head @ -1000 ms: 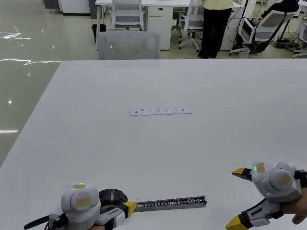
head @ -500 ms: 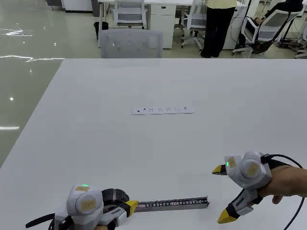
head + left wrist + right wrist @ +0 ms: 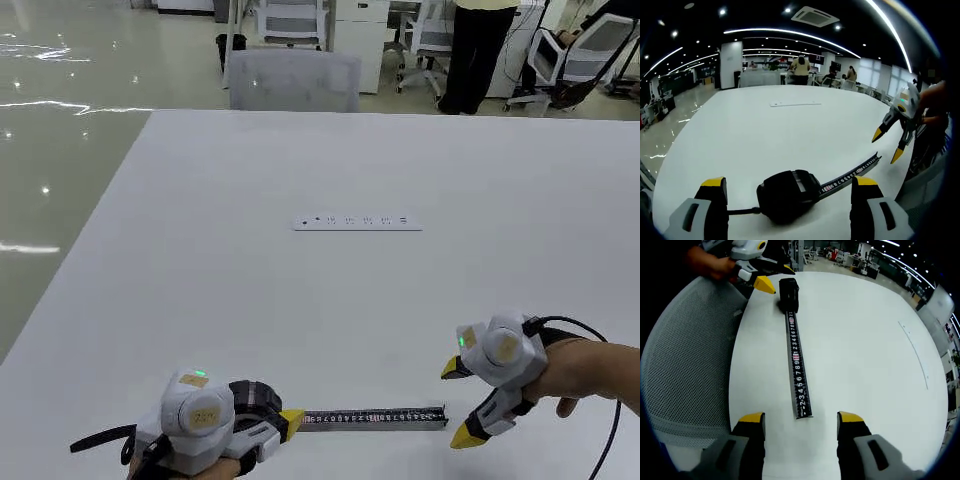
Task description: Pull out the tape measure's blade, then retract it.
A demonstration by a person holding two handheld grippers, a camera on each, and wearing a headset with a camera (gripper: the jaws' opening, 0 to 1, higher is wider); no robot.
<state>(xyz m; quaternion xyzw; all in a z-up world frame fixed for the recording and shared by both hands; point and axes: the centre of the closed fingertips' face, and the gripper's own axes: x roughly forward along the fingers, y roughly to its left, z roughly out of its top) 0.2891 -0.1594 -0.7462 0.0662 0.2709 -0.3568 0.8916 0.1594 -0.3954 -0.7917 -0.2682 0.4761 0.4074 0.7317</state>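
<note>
Right gripper (image 3: 800, 416), jaws wide at the frame's bottom, should pinch the blade (image 3: 797, 375) tip squarely, then pull straight from the case (image 3: 789, 294)

A long white power strip (image 3: 357, 222) lies on the big white counter (image 3: 230, 290). A grey chair (image 3: 293, 80) stands at the far edge.

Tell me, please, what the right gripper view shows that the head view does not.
Right gripper view: readable numerals along the blade and a grey mesh chair back beside the table. Head view: the hand holding the right tongs, and the sockets on the power strip. Both: the black case at the left tongs, the blade pulled out flat on the table, its end between the open right tongs.
</note>
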